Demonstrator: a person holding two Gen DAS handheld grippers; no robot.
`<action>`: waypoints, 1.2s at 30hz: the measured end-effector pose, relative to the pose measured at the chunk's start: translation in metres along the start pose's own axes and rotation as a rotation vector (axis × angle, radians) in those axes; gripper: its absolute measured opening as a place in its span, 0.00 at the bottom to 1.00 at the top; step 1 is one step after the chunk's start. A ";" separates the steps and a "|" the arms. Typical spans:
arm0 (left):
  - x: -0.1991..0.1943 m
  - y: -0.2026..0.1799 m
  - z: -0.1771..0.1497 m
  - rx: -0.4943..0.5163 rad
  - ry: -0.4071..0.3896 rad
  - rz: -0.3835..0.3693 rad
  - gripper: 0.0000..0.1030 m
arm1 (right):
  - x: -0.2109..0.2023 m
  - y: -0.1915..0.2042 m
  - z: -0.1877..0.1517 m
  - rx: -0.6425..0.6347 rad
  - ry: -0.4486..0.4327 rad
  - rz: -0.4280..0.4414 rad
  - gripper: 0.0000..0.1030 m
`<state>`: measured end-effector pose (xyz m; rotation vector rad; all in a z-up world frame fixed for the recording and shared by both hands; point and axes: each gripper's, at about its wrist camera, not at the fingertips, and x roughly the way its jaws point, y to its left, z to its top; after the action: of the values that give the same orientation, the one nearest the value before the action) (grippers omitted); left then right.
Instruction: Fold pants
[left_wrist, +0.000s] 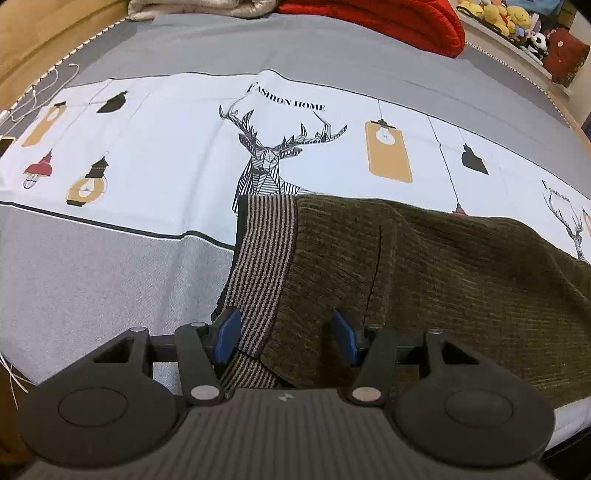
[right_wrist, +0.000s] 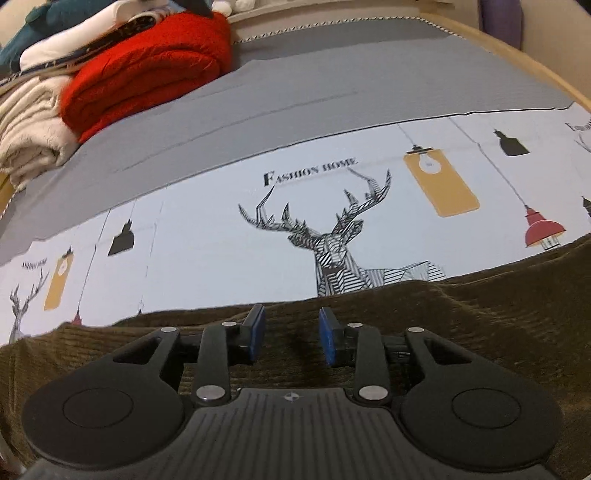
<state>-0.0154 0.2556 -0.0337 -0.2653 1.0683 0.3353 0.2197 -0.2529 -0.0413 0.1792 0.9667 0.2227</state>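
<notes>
- One pair of olive pants (left_wrist: 424, 280) is laid flat on the bedspread (left_wrist: 110, 266), at its near edge; the striped waistband (left_wrist: 264, 266) is seen at the left.
- The left gripper (left_wrist: 287, 338) is held with fingers spread, over the waistband corner; nothing is pinched.
- The right gripper (right_wrist: 291, 338) is held with fingers spread above the pants (right_wrist: 480, 314), gripping nothing.
- One red blanket (right_wrist: 147, 70) is stacked beside one cream blanket (right_wrist: 29, 122).
- No container is seen.
- Two whole deer prints are counted.
</notes>
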 end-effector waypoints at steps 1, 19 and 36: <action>-0.002 0.001 0.001 -0.008 -0.007 -0.001 0.59 | -0.005 -0.002 0.000 0.009 -0.009 -0.001 0.32; 0.005 -0.073 -0.007 0.158 0.048 -0.012 0.54 | -0.084 -0.087 -0.030 0.192 -0.120 -0.114 0.38; 0.020 -0.240 -0.069 0.657 0.137 -0.170 0.60 | -0.136 -0.262 -0.105 0.652 -0.112 -0.386 0.39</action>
<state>0.0319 0.0123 -0.0711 0.2124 1.2230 -0.1964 0.0859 -0.5356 -0.0569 0.5876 0.9160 -0.4625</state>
